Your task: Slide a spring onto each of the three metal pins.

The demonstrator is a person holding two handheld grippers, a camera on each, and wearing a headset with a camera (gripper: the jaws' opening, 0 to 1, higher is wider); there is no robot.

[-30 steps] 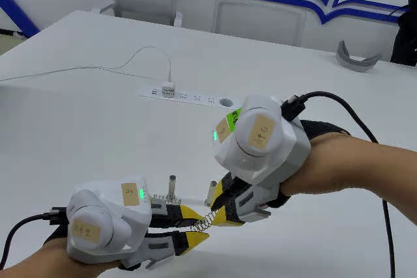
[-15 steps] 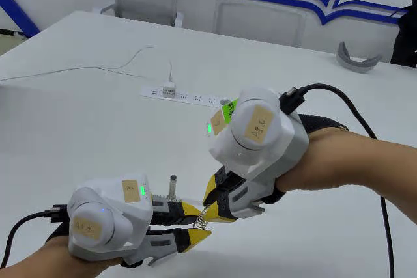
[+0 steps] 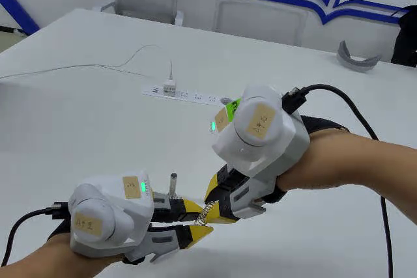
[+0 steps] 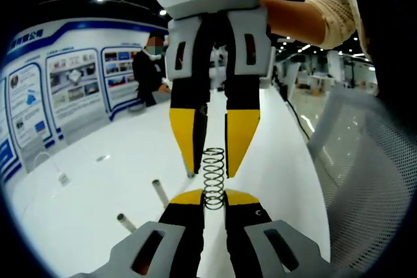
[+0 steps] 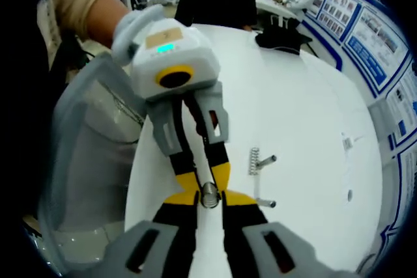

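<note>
Left claw (image 3: pixel 202 221) first. In the head view it sits low and close to me, clenched on one end of a small silver coil spring (image 3: pixel 207 211). The right claw (image 3: pixel 214 205) meets it from the other side and pinches the far end. So the spring hangs in the air between the two, just above the white worktop (image 3: pixel 98 128). One short grey metal pin (image 3: pixel 173 184) stands upright just behind the left claw.

In the left gripper view, the left claw's yellow tips are closed tight on the bottom coils. The right claw comes in from the top, with one yellow tip on each side of the top coils. A bare pin (image 4: pixel 159 193) and another bare pin (image 4: pixel 126 221) stand off to one side.

In the right gripper view, the spring looks like a little ring between the right claw's yellow tips. A second silver spring (image 5: pixel 253 161) lies on the worktop just beside a pin, and I cannot tell if they touch.

I think the step now is getting one end of the spring free. One claw should let go while the other holds the coils by their sides, softly, so they do not squash. Then I would stand the spring straight up over a pin and lower it slowly.
</note>
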